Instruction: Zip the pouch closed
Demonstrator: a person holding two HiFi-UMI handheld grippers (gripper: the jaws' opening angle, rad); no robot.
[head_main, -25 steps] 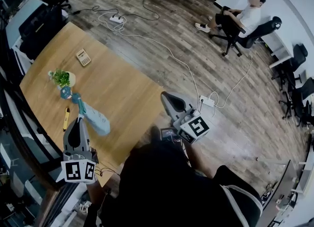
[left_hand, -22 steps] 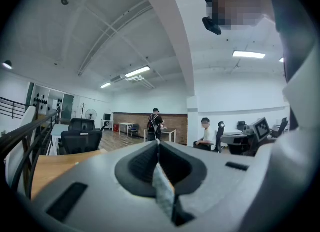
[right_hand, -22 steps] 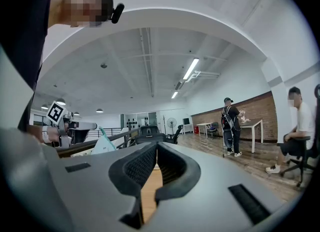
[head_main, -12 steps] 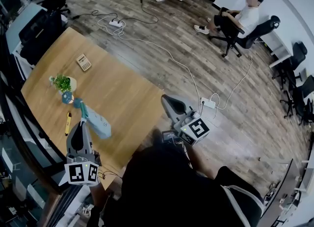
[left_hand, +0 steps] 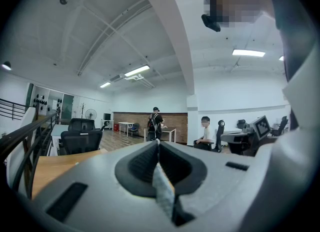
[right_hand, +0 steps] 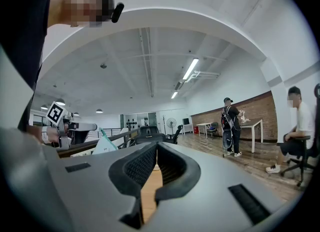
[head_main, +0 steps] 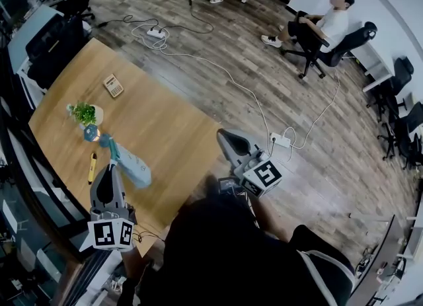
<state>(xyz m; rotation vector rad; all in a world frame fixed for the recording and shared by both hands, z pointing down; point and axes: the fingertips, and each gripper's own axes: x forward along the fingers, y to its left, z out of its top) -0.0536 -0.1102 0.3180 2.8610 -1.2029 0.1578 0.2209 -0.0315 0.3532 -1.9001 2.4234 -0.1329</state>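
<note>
Pouch (head_main: 132, 164) clamped in left gripper (head_main: 109, 168) | right gripper (head_main: 222, 135) clenched empty, well apart

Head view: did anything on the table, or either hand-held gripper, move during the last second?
Nothing visibly changed. The left hand-held gripper stays shut on the light blue pouch, and the right hand-held gripper stays shut and empty near the table edge.

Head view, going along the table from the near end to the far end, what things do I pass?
In order: pouch → plant → calculator. The pen lies level with the pouch, so it is left out.
</note>
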